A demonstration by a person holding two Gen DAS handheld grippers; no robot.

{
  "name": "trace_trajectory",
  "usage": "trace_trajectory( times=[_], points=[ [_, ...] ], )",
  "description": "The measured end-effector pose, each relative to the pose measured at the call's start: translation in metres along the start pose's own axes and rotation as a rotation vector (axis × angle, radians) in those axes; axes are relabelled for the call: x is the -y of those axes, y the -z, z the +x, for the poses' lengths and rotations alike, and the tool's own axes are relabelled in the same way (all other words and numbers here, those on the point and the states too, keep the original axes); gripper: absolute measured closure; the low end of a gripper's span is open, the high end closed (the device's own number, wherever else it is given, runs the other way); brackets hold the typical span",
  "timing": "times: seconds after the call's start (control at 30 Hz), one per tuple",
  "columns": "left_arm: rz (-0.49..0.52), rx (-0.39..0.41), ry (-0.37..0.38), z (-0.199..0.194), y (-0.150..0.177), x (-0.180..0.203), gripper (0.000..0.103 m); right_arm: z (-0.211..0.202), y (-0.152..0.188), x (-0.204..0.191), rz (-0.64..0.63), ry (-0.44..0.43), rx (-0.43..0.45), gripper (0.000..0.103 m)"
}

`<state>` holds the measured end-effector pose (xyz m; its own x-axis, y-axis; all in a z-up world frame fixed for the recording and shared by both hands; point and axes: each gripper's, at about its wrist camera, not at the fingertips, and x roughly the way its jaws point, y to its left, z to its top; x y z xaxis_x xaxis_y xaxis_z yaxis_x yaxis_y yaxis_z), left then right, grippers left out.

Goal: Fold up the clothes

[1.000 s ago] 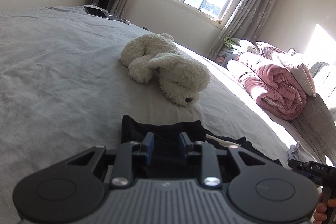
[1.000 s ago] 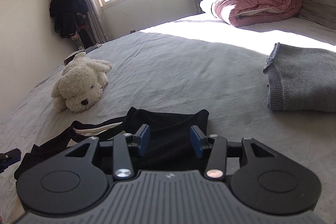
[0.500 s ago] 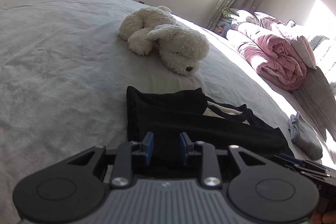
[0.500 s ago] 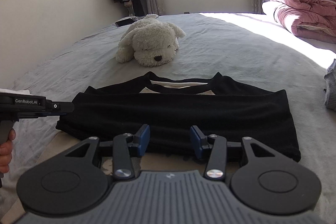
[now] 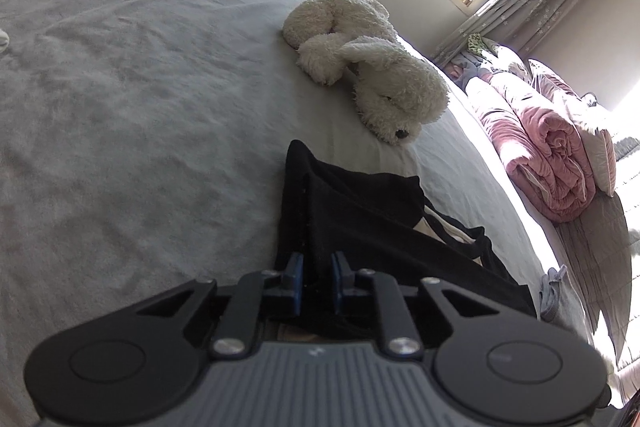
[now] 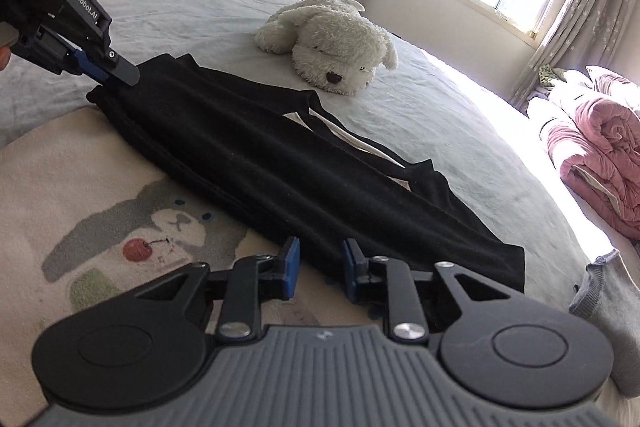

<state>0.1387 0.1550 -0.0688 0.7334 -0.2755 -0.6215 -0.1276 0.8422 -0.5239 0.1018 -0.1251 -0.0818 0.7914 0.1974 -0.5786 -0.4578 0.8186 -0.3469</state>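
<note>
Grippers left (image 5: 316, 273) and right (image 6: 319, 259) close on opposite ends of the shirt (image 6: 280, 163), lying lengthwise between them.

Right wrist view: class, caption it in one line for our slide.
Both grippers, left and right, closing on the black garment's ends, beside a white plush dog.

A white plush dog (image 6: 332, 47) is lying just beyond the black garment (image 6: 280, 163), blocking the way straight ahead. Left of it, grey bed cover (image 5: 120, 87) is stretching open and bare. A folded grey knit (image 6: 612, 307) is sitting near the garment's right end, and pink bedding (image 5: 552, 155) is crowding the far right.
</note>
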Motion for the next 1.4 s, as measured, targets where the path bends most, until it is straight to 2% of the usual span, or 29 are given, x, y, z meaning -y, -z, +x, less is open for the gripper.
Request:
trace_trajectory(
  times=[0.03, 0.1, 0.23, 0.3, 0.37, 0.47, 0.5, 0.57, 0.6, 0.63, 0.67, 0.73, 0.83, 0.97, 1.1, 1.17, 1.3, 1.4],
  points=[
    [0.005, 0.005, -0.005, 0.0, 0.0, 0.001, 0.095, 0.0, 0.0, 0.0, -0.007, 0.0, 0.004, 0.095],
    [0.011, 0.03, -0.008, -0.004, 0.0, 0.002, 0.097, -0.004, -0.001, 0.003, -0.002, -0.004, 0.017, 0.1],
    [0.009, 0.066, -0.02, -0.012, -0.005, 0.004, 0.1, -0.014, -0.005, 0.013, 0.039, -0.042, 0.036, 0.1],
    [0.009, 0.029, -0.035, -0.007, -0.005, 0.002, 0.099, -0.016, -0.006, 0.017, 0.05, -0.072, 0.03, 0.1],
    [0.012, -0.021, -0.058, 0.002, -0.003, 0.0, 0.099, -0.013, -0.003, 0.016, 0.044, -0.114, -0.012, 0.1],
    [0.018, 0.001, -0.075, -0.002, -0.002, 0.001, 0.096, -0.006, 0.003, 0.011, 0.034, -0.151, -0.075, 0.1],
    [0.021, 0.012, -0.079, -0.004, -0.002, 0.002, 0.091, -0.008, 0.001, 0.013, 0.051, -0.157, -0.073, 0.098],
    [0.03, 0.044, -0.092, -0.008, -0.003, 0.004, 0.075, -0.014, -0.003, 0.021, 0.109, -0.177, -0.049, 0.087],
    [0.04, 0.073, -0.091, -0.011, -0.003, 0.006, 0.064, -0.018, -0.005, 0.026, 0.147, -0.188, -0.03, 0.087],
    [0.052, 0.103, -0.085, -0.014, -0.003, 0.009, 0.061, -0.022, -0.007, 0.032, 0.185, -0.192, -0.009, 0.084],
    [0.066, 0.122, -0.071, -0.015, -0.003, 0.012, 0.061, -0.025, -0.008, 0.037, 0.222, -0.192, 0.013, 0.075],
    [0.099, 0.144, -0.028, -0.015, -0.001, 0.02, 0.058, -0.026, -0.007, 0.048, 0.291, -0.147, 0.055, 0.056],
    [0.169, 0.157, 0.021, -0.011, 0.006, 0.033, 0.052, -0.018, 0.002, 0.064, 0.377, -0.03, 0.057, 0.056],
    [0.284, 0.127, 0.016, 0.002, 0.017, 0.048, 0.047, -0.003, 0.019, 0.081, 0.445, 0.063, 0.005, 0.056],
    [0.378, 0.066, -0.066, 0.019, 0.027, 0.052, 0.046, 0.008, 0.03, 0.082, 0.413, 0.062, -0.046, 0.057],
    [0.424, 0.062, -0.092, 0.024, 0.031, 0.053, 0.046, 0.009, 0.031, 0.08, 0.401, 0.066, -0.066, 0.058],
    [0.429, 0.066, -0.1, 0.018, 0.031, 0.054, 0.046, 0.0, 0.029, 0.079, 0.399, 0.079, -0.085, 0.058],
    [0.423, 0.104, -0.079, 0.009, 0.03, 0.057, 0.045, -0.011, 0.024, 0.081, 0.415, 0.1, -0.063, 0.058]
  ],
)
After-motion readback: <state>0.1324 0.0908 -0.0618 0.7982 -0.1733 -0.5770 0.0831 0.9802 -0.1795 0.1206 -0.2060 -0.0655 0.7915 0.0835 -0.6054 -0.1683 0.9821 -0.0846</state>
